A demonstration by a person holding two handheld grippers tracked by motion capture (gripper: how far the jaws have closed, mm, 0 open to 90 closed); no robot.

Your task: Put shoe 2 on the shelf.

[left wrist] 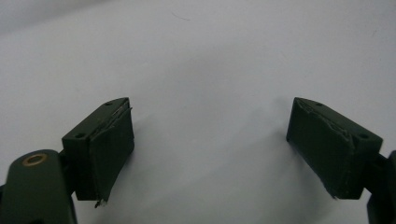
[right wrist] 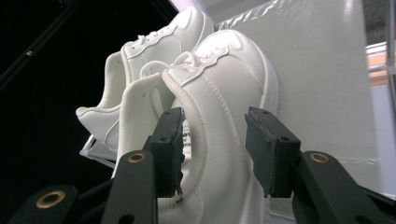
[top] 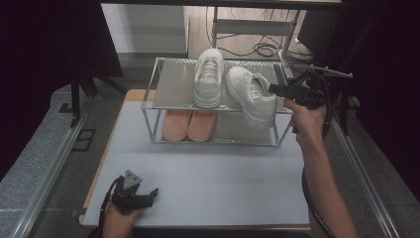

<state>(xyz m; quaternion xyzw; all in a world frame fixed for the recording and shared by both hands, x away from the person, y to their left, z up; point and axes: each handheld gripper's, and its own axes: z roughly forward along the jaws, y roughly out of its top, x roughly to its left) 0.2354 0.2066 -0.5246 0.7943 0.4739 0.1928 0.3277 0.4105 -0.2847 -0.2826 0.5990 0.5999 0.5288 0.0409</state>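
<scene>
Left gripper (top: pixel 148 194) idle at seven o'clock, jaws wide and empty; right gripper (right wrist: pixel 212 149) half-open astride padded heel collar of light, soft white lace-up sneaker (top: pixel 251 95) overhanging metal rack's (top: pixel 168 89) top shelf, two o'clock, collar likeliest hold.

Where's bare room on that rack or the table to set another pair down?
Top shelf is bare left of the white sneakers. Table is bare between rack and left claw. The right sneaker crowds the shelf's right end; pink slippers lie below.
</scene>
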